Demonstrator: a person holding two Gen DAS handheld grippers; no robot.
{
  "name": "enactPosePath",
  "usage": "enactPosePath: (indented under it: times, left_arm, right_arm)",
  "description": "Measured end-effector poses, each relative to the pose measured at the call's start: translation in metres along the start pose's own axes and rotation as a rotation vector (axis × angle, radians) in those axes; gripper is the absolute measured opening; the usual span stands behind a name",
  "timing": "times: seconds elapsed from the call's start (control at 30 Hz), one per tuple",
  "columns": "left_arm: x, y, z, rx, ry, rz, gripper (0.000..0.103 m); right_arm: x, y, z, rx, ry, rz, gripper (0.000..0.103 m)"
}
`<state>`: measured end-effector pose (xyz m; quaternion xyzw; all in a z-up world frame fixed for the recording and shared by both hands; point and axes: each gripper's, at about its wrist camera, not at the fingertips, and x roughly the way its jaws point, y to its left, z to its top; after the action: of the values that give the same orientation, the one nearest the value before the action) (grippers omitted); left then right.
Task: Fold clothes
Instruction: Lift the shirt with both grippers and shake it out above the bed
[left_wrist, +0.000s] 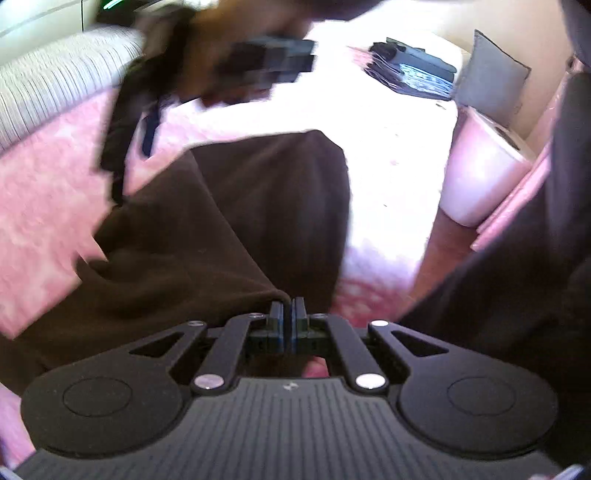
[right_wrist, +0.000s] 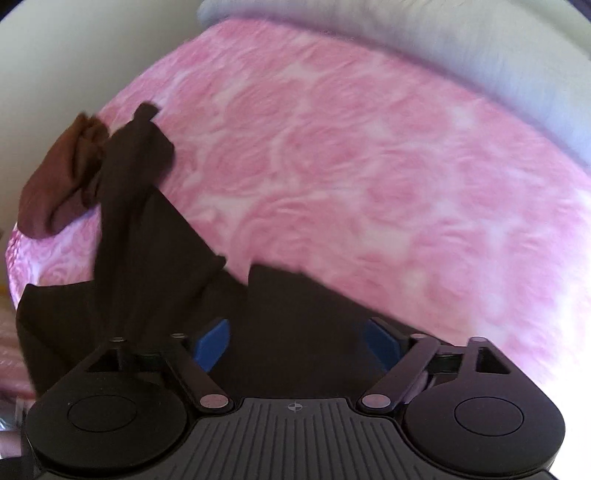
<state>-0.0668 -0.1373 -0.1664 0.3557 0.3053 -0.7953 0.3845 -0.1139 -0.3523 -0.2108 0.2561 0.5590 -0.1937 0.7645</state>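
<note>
A dark brown garment (left_wrist: 221, 221) lies on a pink patterned bedspread (left_wrist: 44, 192). My left gripper (left_wrist: 288, 306) is shut on the garment's edge, the cloth pinched between its jaws. In the right wrist view the same dark garment (right_wrist: 147, 258) spreads over the bedspread (right_wrist: 369, 166), with a lighter brown bunch of cloth (right_wrist: 62, 184) at the bed's left edge. My right gripper (right_wrist: 299, 343) is open, its blue pads (right_wrist: 212, 341) wide apart just above the dark cloth. The right gripper also shows blurred at the top of the left wrist view (left_wrist: 266, 62).
A stack of folded dark clothes (left_wrist: 413, 70) lies at the far side of the bed. A grey cushion (left_wrist: 487, 77) and a white bucket (left_wrist: 480, 173) stand to the right. A striped pillow (left_wrist: 55, 81) lies at the left.
</note>
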Motion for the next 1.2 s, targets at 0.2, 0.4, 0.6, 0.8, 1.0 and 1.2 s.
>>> enactPosePath:
  times: [0.2, 0.4, 0.6, 0.8, 1.0, 1.2]
  left_arm:
    - [-0.012, 0.013, -0.001, -0.036, 0.003, -0.044, 0.001]
    - [-0.032, 0.031, 0.006, 0.040, 0.030, -0.095, 0.024]
    - [-0.048, 0.077, 0.036, 0.084, -0.007, -0.099, 0.033]
    - [-0.019, 0.109, 0.083, 0.128, -0.013, -0.064, 0.040]
    - [0.064, 0.104, 0.140, 0.113, 0.020, -0.048, 0.051]
    - [0.181, 0.052, 0.183, 0.081, 0.131, -0.117, 0.059]
  right_arm:
    - [0.065, -0.003, -0.023, 0.162, 0.257, -0.028, 0.062]
    - [-0.015, -0.021, -0.102, 0.181, 0.147, -0.075, 0.005]
    - [-0.122, -0.059, -0.227, 0.336, 0.142, -0.280, 0.003]
    - [-0.175, -0.094, -0.362, 0.567, 0.220, -0.514, 0.003]
    - [-0.194, -0.139, -0.453, 0.714, 0.254, -0.650, 0.003]
    - [-0.187, -0.188, -0.483, 0.725, 0.250, -0.625, 0.003]
